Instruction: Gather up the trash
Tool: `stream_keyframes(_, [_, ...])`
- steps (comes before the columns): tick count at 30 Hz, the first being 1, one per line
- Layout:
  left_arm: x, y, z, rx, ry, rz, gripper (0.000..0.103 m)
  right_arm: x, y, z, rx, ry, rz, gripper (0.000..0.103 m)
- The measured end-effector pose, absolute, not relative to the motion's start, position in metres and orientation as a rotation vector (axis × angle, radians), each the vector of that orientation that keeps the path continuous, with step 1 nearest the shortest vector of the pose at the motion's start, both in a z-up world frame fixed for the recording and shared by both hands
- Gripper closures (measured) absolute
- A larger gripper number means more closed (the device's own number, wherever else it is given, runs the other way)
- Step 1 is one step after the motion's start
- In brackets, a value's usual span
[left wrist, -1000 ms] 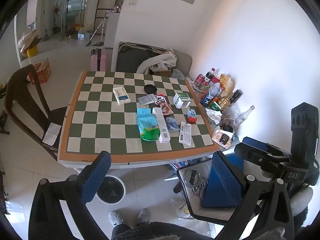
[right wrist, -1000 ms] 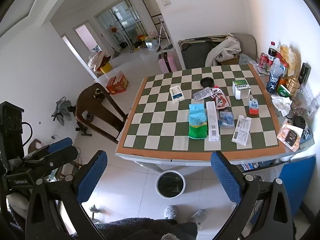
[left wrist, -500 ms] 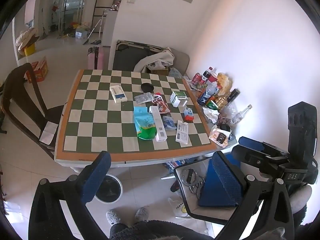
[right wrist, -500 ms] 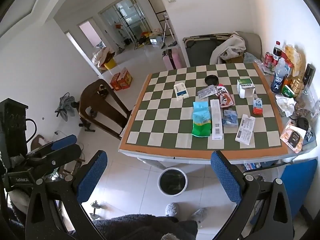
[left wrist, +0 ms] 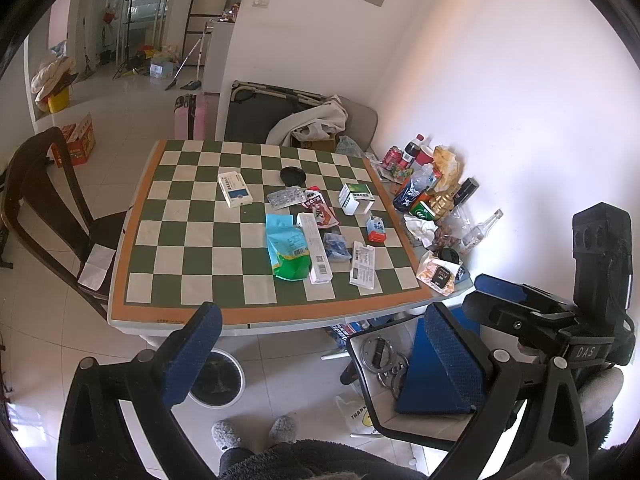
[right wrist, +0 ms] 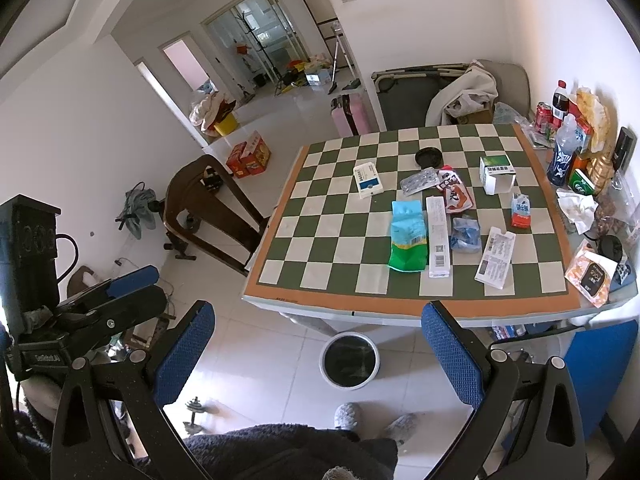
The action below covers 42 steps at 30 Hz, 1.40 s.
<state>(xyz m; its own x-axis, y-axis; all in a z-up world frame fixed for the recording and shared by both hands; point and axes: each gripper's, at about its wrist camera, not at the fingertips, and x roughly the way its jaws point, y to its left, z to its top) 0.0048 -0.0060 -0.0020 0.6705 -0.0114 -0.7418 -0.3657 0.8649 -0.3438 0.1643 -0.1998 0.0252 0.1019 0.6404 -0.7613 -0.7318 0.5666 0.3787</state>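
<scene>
Trash (left wrist: 289, 246) lies scattered on the checkered table (left wrist: 180, 240), both grippers held back from it.
Left gripper (left wrist: 320, 348) and right gripper (right wrist: 320, 344) have their fingers spread wide and empty; a round bin (right wrist: 351, 365) stands on the floor under the table's near edge.

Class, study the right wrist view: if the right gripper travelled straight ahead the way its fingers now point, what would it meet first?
Probably the near edge of the checkered table, with the round bin just below that line. The right gripper is open and holds nothing; depth is hard to judge through the fisheye.
</scene>
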Motion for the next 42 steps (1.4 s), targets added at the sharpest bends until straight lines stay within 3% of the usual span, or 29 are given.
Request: stream_keyframes(42, [0.013, -0.02, 0.004, -0.493, 0.824, 0.203, 0.0, 0.168, -0.205, 0.026, -0.091, 1.076, 1.021, 0.0])
